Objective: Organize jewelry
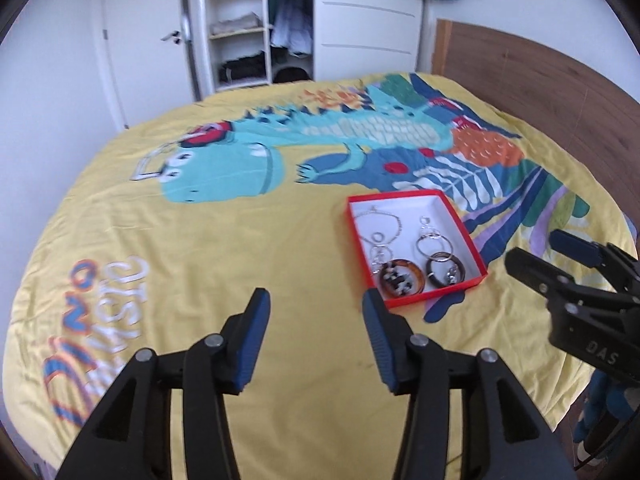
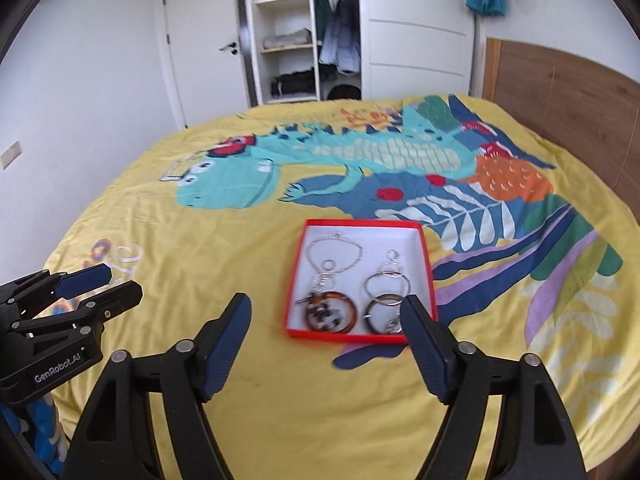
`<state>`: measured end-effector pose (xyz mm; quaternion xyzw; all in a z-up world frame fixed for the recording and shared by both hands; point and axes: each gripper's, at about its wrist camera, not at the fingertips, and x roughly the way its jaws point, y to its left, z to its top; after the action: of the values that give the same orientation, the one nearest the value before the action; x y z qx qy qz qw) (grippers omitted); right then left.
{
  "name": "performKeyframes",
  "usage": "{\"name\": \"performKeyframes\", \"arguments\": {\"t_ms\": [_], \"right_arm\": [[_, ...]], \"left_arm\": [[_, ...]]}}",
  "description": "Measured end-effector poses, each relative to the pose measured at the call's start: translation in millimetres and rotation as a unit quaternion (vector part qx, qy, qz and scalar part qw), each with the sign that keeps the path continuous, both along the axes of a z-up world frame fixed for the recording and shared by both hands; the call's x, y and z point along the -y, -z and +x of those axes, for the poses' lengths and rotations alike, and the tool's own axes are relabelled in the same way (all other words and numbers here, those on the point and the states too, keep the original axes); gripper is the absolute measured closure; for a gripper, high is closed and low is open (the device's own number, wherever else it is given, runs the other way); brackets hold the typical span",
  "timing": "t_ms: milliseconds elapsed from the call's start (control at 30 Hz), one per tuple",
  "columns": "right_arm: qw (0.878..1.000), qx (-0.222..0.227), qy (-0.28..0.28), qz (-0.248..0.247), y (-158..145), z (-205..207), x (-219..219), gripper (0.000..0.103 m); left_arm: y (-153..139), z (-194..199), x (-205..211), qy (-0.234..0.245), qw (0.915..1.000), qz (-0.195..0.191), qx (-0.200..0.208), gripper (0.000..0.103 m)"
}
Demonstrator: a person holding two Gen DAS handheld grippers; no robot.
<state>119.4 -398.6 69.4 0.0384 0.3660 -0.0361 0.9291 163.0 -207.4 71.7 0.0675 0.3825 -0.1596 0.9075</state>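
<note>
**Jewelry appears boxed; both grippers empty and clear of the tray**

A shallow red box (image 2: 362,280) with a white interior sits on a yellow dinosaur-print bedspread (image 2: 224,264), open-topped, no lid in view. All jewelry visible lies inside it. In the left half: a silver chain necklace (image 2: 335,258) laid in a loop toward the far wall, and nearer the front wall a brown tortoiseshell ring pendant (image 2: 330,312) with dark beads inside it. In the right half: a silver hoop piece (image 2: 387,282) with a dark ring (image 2: 382,314) at its near end. The pieces in each half overlap; whether they are linked or merely stacked cannot be told.

No loose jewelry is seen on the bedspread in either view.

The left gripper (image 1: 314,308) hangs above bare bedspread, just left of the box's near corner, jaws spread wide, nothing between them. The right gripper (image 2: 326,316) hangs over the box's near edge, jaws likewise spread wide and empty; its right fingertip hides part of the dark ring.

Judgement: collection into the box looks complete or close to it. What may remain is tidying the overlapped pieces or closing the box, if a lid exists; none is shown. Motion blur softens fine detail on clasps and chain
</note>
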Motion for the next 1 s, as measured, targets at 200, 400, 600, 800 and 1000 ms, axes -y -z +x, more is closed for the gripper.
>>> {"name": "performKeyframes", "arguments": {"t_ms": [200,400,600,800,1000], "right_arm": [[0.999,0.025,-0.021,-0.009,-26,-50,-47,0.018],[0.998,0.046,-0.034,-0.014,-40,-95,-86,0.006],[0.997,0.061,-0.04,-0.023,-44,-131,-111,0.0],[0.997,0.065,-0.031,-0.032,-40,-155,-118,0.0],[0.997,0.072,-0.016,-0.034,-37,-169,-112,0.0]], "left_arm": [[-30,-55,-59,-0.042,0.9982,0.001,0.043,0.052],[-49,-109,-115,-0.077,0.994,0.008,0.078,0.052],[-51,-152,-158,-0.116,0.9886,0.02,0.094,0.051],[-44,-174,-179,-0.136,0.9857,0.021,0.098,0.051],[-42,-189,-187,-0.145,0.9838,0.025,0.102,0.045]]}}
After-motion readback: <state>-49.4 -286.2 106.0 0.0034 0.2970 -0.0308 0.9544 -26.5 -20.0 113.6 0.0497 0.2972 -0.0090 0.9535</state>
